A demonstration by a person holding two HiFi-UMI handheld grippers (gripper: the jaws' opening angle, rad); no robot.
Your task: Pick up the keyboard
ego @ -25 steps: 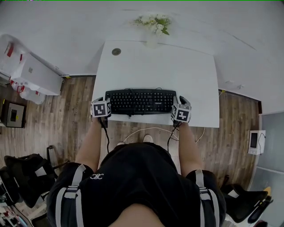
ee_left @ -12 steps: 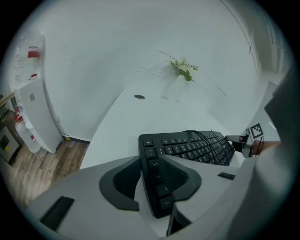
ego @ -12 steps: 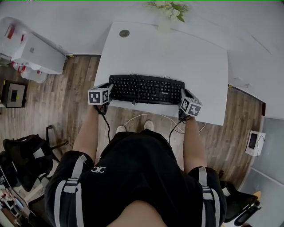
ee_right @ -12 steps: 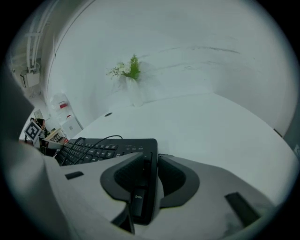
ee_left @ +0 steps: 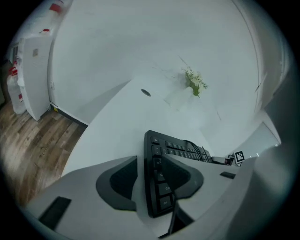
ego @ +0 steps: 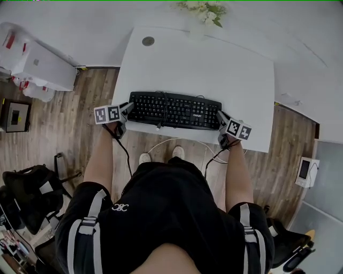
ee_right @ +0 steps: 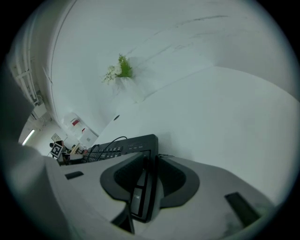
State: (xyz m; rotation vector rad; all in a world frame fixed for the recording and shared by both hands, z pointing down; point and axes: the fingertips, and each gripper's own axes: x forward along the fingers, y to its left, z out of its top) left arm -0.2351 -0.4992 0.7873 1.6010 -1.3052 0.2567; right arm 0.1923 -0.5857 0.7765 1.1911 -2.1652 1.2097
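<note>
A black keyboard (ego: 174, 109) lies along the near edge of the white desk (ego: 214, 64). My left gripper (ego: 126, 109) is at the keyboard's left end. In the left gripper view its jaws are opening (ee_left: 149, 160) with that end of the keyboard (ee_left: 180, 147) between them, and a strip of desk shows beside the left pad. My right gripper (ego: 220, 117) is at the keyboard's right end. In the right gripper view the pads (ee_right: 151, 161) sit tight against both faces of the keyboard (ee_right: 124, 146), seen edge-on.
A vase of white flowers (ego: 203, 10) stands at the desk's far edge, and a round cable hole (ego: 148, 41) is at its far left. The keyboard's cable (ego: 177, 142) hangs off the front. A white cabinet (ego: 40, 67) stands on the wooden floor to the left.
Both grippers have rolled outward and sunk at the keyboard's ends. The left marker cube now sits further left of the keyboard. The head camera shifted a little.
</note>
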